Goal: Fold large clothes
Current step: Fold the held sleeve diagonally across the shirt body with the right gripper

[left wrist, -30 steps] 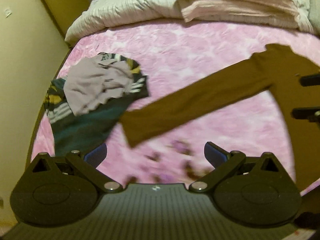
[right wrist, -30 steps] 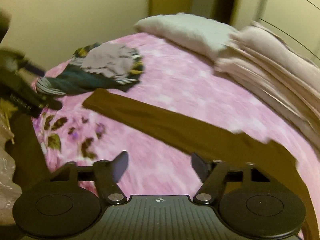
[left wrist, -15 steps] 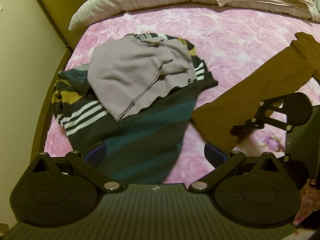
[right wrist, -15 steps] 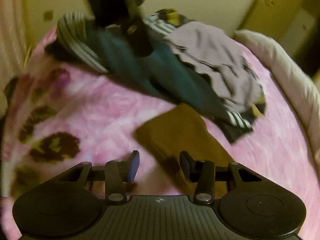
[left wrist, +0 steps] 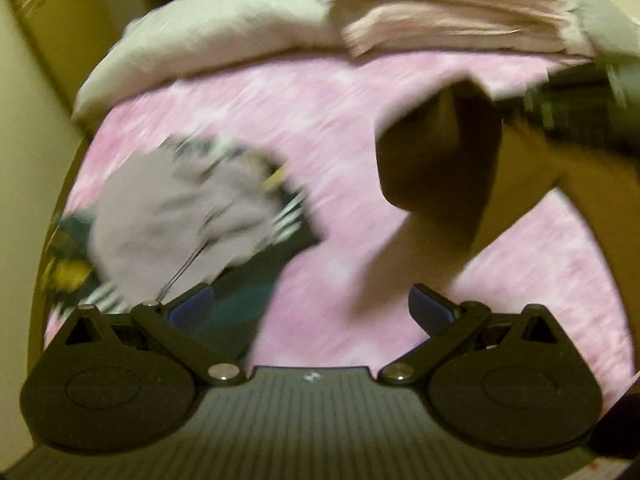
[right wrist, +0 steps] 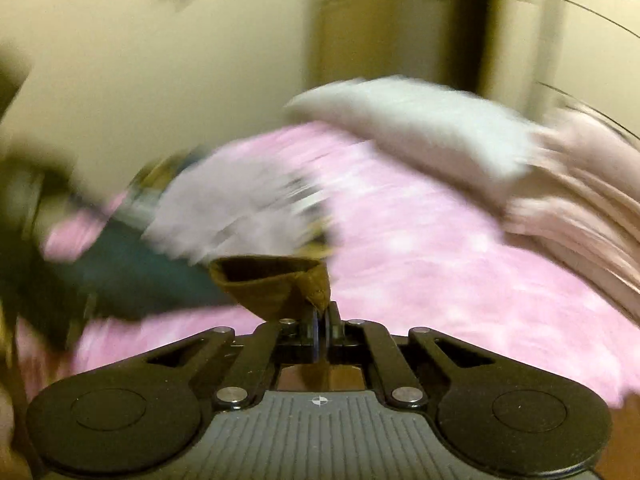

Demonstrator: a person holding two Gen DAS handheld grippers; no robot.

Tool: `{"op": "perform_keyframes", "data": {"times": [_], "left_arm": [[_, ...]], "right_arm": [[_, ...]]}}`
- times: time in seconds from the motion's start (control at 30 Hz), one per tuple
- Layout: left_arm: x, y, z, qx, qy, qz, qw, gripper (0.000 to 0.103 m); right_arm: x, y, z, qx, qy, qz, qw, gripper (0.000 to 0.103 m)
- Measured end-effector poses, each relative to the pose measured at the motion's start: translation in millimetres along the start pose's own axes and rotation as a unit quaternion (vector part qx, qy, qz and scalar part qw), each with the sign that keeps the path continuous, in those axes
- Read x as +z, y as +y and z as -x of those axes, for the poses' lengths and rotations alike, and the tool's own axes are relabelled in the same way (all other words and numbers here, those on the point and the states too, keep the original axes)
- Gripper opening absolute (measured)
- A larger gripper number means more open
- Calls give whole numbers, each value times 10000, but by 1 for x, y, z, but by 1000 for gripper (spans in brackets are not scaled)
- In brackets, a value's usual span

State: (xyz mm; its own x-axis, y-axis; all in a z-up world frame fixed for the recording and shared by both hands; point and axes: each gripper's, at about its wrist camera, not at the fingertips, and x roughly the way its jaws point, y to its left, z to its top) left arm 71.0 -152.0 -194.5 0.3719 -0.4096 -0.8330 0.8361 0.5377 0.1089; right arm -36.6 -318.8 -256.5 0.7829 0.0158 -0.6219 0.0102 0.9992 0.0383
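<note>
The right gripper (right wrist: 322, 322) has its jaws pressed together on the cuff of a brown long-sleeved garment (right wrist: 276, 284), lifting the sleeve end clear of the bed; in the left wrist view that sleeve (left wrist: 440, 168) hangs raised above the mattress, with the rest of the brown cloth trailing away to the right edge of the picture. The left gripper (left wrist: 310, 308) stands wide apart and holds nothing, its blue pads (left wrist: 192, 306) poised over a pink marbled bedspread (left wrist: 340, 320) that covers the whole surface. Just beyond the left pad lies a loose heap of other laundry: a pale lilac garment (left wrist: 172, 216) on top of a dark teal piece with white and yellow stripes (left wrist: 240, 300), set apart from the brown sleeve by a strip of bare bedspread. Farther back, a white pillow (left wrist: 208, 44) and a stack of folded pale pink bedding (left wrist: 448, 12) sit at the head of the bed. Cream walls (right wrist: 120, 80) and a yellowish door or wardrobe panel (right wrist: 380, 20) close the room behind; both views are heavily blurred.
</note>
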Motion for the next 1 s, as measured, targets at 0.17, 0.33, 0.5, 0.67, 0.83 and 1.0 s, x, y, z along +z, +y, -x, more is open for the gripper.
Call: {"op": "perform_keyframes", "data": {"times": [0.17, 0.33, 0.5, 0.67, 0.83, 1.0], "left_arm": [[70, -86, 5, -326, -423, -500, 9973, 102], [115, -188, -1, -537, -508, -816, 9939, 102], [117, -295, -40, -657, 36, -989, 9929, 102], [113, -377, -62, -900, 484, -1136, 9883, 102], [126, -421, -61, -1019, 482, -1389, 9839, 102], [153, -440, -70, -1035, 384, -1562, 9815, 102]], "right_arm": [[26, -163, 87, -927, -1115, -1261, 9814, 0], [-47, -327, 194, -2272, -1862, -2254, 9289, 0], [-177, -441, 193, -2569, -1056, -3355, 9001, 0], [-253, -479, 178, -2222, -619, -3938, 8898, 0], [-273, -489, 191, -1825, -495, -4234, 8860, 0], [-237, -501, 234, -1455, -1176, -3916, 9009, 0]]}}
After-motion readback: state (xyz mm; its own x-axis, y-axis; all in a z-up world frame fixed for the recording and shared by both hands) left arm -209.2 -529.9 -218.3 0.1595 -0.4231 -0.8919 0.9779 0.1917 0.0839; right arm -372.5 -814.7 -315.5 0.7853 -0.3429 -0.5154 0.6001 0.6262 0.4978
